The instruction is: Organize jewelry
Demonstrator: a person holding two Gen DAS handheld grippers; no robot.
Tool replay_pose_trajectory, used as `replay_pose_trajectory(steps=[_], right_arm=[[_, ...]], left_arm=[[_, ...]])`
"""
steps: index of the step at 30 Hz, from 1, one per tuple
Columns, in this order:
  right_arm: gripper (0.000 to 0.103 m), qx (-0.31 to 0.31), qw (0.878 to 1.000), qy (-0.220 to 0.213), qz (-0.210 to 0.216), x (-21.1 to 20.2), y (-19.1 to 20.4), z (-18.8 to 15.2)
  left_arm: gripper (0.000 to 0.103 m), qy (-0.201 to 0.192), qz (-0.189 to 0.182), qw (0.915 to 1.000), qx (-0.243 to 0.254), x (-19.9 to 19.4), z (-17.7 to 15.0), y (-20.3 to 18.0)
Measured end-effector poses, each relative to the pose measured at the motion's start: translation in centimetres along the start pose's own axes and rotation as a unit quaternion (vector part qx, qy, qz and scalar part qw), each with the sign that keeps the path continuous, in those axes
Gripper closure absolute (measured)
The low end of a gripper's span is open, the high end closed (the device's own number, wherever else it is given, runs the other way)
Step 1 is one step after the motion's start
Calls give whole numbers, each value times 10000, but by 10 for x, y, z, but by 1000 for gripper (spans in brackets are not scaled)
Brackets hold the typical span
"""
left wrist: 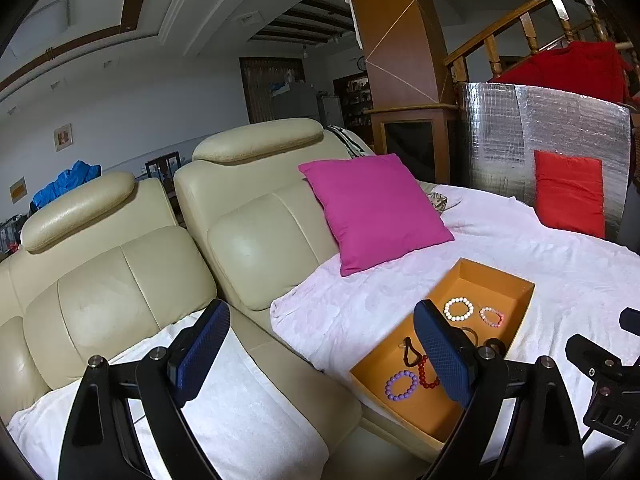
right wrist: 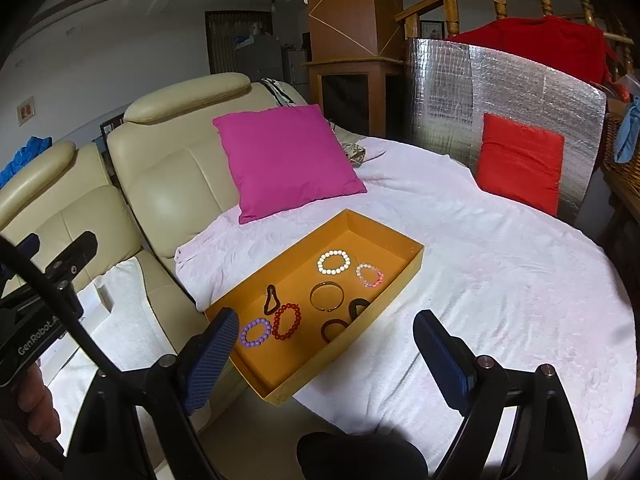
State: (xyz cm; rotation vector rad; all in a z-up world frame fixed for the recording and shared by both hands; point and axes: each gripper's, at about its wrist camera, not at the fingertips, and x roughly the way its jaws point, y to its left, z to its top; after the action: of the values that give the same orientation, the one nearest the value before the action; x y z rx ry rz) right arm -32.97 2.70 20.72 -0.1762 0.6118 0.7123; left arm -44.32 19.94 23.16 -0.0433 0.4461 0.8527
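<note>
From my left wrist camera, my left gripper (left wrist: 322,354) hangs spread wide and holds nothing, above a cream leather sofa (left wrist: 120,264) draped with a white towel (left wrist: 248,412). To its right a pale pink blanket (left wrist: 520,248) covers the seat, with a magenta cushion (left wrist: 372,210), a red cushion (left wrist: 570,192) against a silver foil panel (left wrist: 560,128), and a wooden stair railing (left wrist: 516,20) behind. The orange tray (left wrist: 488,276) sits on the blanket holding the jewelry: a white bead bracelet (left wrist: 458,309) and a purple bead bracelet (left wrist: 401,385) among others.

From my right wrist camera, my right gripper (right wrist: 322,354) is also released, empty, just short of the tray's (right wrist: 384,228) near corner. Inside lie the white bracelet (right wrist: 333,262), a pink bracelet (right wrist: 370,275), a gold bangle (right wrist: 327,297), a red bead bracelet (right wrist: 286,321) and the purple one (right wrist: 256,333). The left tool's body reads "GenRobot" (right wrist: 38,338).
</note>
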Motion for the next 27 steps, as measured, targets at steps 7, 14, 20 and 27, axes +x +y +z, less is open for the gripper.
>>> replay_pose_trajectory(steps=[7, 14, 20, 27], right_arm=[[12, -72, 10000, 7, 36, 2, 5, -1], [12, -104, 9999, 24, 36, 6, 7, 0], [12, -130, 9999, 61, 58, 12, 10, 0], [12, -109, 9999, 91, 82, 16, 10, 0]], left_arm=[[10, 47, 6, 10000, -17, 4, -1, 3], [10, 123, 22, 9999, -21, 10, -4, 3], [10, 185, 5, 9998, -20, 16, -6, 4], [10, 236, 32, 9997, -42, 19, -6, 4]])
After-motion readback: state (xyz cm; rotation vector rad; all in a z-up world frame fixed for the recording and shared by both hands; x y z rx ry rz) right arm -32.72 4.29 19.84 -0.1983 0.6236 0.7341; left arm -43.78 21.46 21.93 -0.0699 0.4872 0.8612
